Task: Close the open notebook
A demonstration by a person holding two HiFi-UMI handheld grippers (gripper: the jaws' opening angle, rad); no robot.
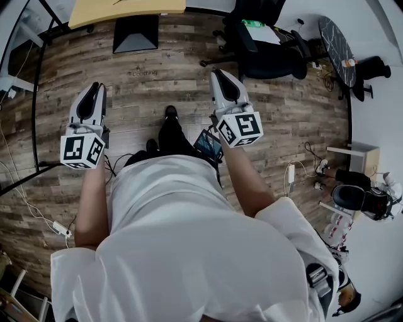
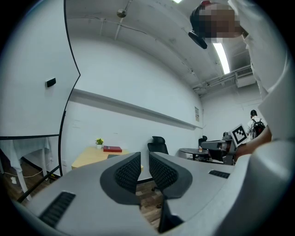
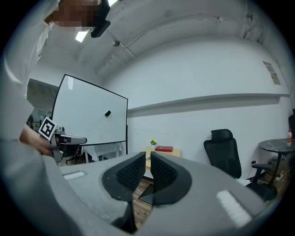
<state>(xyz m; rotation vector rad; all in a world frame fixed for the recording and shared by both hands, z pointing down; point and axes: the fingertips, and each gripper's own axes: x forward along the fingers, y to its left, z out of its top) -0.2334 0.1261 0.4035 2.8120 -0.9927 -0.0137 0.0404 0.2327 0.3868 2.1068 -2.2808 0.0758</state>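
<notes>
I cannot make out an open notebook in any view. A pale wooden table [image 1: 126, 9] stands across the room, bearing a red book [image 2: 112, 149] [image 3: 164, 148] and a small potted plant [image 2: 99, 142] [image 3: 153, 143]. A flat dark shape [image 2: 107, 156] lies before the book, too small to identify. My left gripper [image 1: 96, 87] [image 2: 144, 159] points level over the floor, its jaws a narrow slit apart with nothing between them. My right gripper [image 1: 217, 74] [image 3: 148, 159] is also level and shut on nothing.
A black office chair [image 1: 264, 53] [image 3: 223, 152] and a dark round table [image 1: 337, 41] stand at the right. A whiteboard [image 3: 90, 115] is at the left. A dark panel [image 1: 135, 33] sits under the wooden table. Cables [image 1: 25, 201] trail over the plank floor.
</notes>
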